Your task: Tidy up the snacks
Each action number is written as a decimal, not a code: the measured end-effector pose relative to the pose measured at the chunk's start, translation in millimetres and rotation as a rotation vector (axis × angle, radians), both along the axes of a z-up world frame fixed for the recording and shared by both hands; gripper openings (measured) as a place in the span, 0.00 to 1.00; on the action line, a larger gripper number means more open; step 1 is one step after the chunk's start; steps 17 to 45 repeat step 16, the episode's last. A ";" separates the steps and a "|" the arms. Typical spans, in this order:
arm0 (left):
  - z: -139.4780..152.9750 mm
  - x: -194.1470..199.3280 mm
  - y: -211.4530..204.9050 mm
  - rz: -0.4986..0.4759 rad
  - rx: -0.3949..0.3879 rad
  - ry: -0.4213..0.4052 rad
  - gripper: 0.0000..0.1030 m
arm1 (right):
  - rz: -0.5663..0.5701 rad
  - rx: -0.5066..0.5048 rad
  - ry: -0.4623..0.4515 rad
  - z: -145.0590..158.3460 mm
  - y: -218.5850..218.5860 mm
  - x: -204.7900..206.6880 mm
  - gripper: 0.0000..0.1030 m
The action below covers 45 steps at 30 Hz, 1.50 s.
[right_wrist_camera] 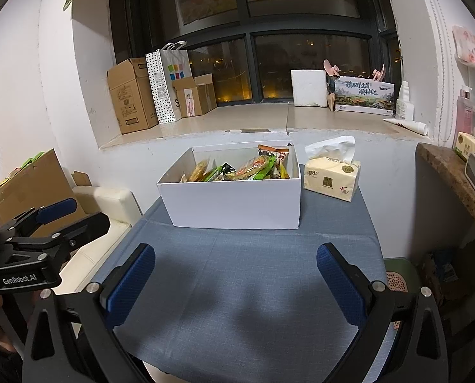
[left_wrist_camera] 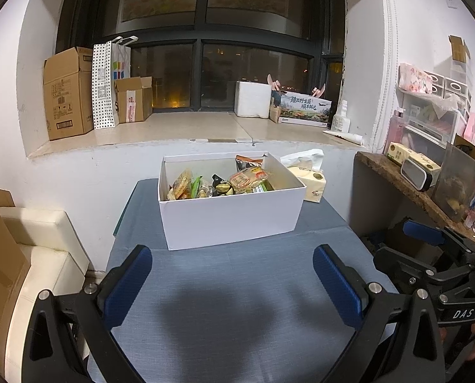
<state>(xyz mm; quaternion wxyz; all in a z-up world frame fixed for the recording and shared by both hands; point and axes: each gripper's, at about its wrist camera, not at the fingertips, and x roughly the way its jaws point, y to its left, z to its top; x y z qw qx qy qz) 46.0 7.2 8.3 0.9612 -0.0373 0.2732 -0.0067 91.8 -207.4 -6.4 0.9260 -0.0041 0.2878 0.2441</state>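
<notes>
Snack packets fill a white box standing toward the tabletop's far edge, a tissue pack just beside it at the far right corner. Left gripper and right gripper hover over the near edge, jaws released, grasping nothing.

Left wrist view: looks forward and slightly down along the left gripper over the table, toward the window wall; the box stands near, just left of centre. Right wrist view: same heading from a station further right, along the right gripper; the box again near centre. Both views share table, box, tissue pack and sill. Each camera catches the other gripper at its frame edge, apparently level with it.
</notes>
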 end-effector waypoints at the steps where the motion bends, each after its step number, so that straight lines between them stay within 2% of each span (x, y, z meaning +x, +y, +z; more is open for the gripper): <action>1: -0.1 0.2 -0.2 -0.001 0.000 0.001 1.00 | 0.000 0.000 0.000 0.0 0.0 -0.1 1.00; 45: -2.3 0.8 1.3 -0.001 -0.012 0.002 1.00 | 0.002 -0.004 0.001 0.0 2.6 -2.2 1.00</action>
